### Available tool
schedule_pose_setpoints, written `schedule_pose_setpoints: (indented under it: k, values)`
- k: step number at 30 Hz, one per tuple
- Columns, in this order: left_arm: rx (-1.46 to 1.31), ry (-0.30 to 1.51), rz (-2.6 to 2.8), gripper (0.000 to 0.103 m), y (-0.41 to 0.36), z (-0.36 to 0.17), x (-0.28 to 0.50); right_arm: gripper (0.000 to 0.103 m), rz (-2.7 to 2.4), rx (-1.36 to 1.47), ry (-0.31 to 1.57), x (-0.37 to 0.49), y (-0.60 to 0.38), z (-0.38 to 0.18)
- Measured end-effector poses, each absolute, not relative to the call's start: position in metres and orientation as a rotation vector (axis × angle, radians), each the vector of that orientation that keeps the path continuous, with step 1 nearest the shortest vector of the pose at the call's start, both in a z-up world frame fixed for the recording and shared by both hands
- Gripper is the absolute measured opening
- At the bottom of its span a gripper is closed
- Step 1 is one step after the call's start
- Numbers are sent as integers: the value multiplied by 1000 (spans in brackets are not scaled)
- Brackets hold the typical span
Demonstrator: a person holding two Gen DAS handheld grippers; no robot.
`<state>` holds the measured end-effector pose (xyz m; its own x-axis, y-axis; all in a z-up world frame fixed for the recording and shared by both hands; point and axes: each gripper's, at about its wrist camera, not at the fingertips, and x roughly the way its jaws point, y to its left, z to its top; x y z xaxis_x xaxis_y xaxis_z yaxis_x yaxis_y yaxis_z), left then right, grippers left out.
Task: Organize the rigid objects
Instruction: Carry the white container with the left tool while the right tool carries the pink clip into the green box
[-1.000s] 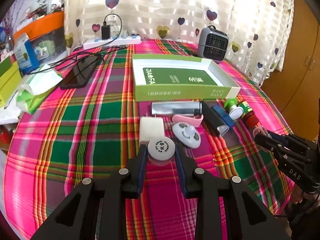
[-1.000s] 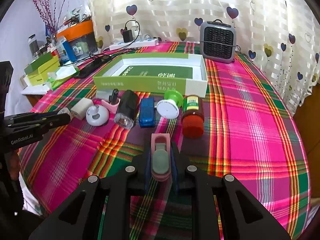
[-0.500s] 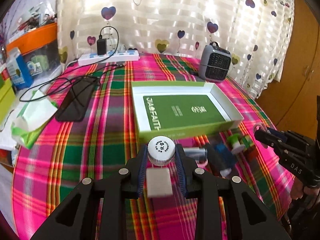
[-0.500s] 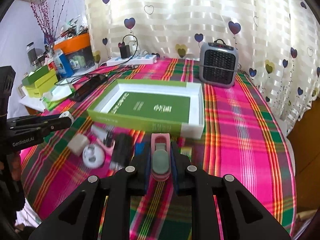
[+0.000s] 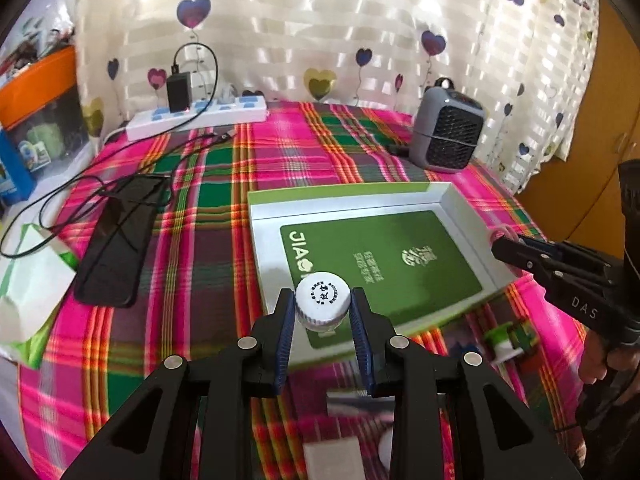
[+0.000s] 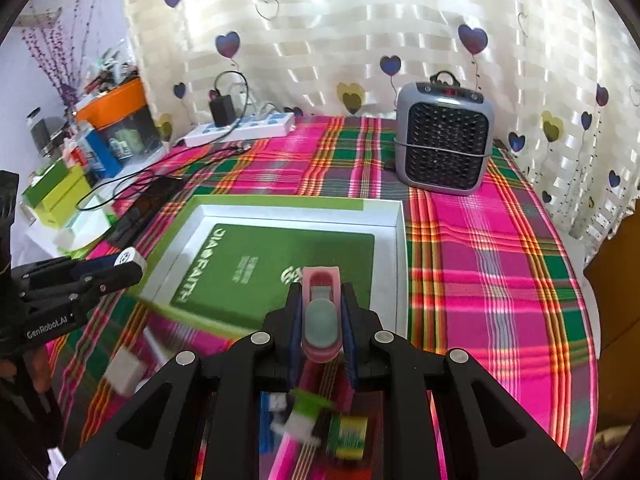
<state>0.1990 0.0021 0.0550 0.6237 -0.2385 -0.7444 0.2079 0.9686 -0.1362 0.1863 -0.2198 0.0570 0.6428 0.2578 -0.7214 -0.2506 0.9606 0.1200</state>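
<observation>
1. Left gripper (image 5: pixel 323 312), nearest in its own view, has its blue-padded fingers closed on a small white bottle with a printed round cap (image 5: pixel 322 296); only the cap and shoulder show, the body is hidden between the pads.
2. Right gripper (image 6: pixel 321 316) is clamped on a pink oblong clip-like object with a grey-green pad (image 6: pixel 321 312), whose lower end is hidden between the fingers.
3. Below both grippers, small items on the pink-and-green plaid tablecloth (image 6: pixel 480 264) are blurred and partly covered: a white block (image 6: pixel 124 370), a green-and-white piece (image 6: pixel 306 412), something yellow-green (image 6: pixel 350 434). What they are is hard to tell.
4. Both held things hang over the near edge of the shallow green-and-white cardboard box lid (image 5: pixel 264 240), its green printed floor (image 5: pixel 380 260) bare.
5. Farther off lie a black phone (image 5: pixel 116 240) under a black cable, a grey grilled heater (image 6: pixel 444 140) and a white power strip (image 5: pixel 196 118) by the heart-print curtain (image 6: pixel 320 20).
</observation>
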Motion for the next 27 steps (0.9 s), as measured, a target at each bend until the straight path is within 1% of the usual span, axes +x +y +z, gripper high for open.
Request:
schedule_pose_setpoints:
  k: [7, 13, 27]
  values:
    - [-32, 903, -266, 27, -5, 41, 234, 19, 271, 16, 875, 218, -218, 39]
    - [-25, 920, -264, 27, -10, 33, 248, 19, 268, -4, 900, 233, -214, 30]
    - [19, 939, -248, 27, -19, 21, 255, 19, 266, -38, 949, 251, -206, 18]
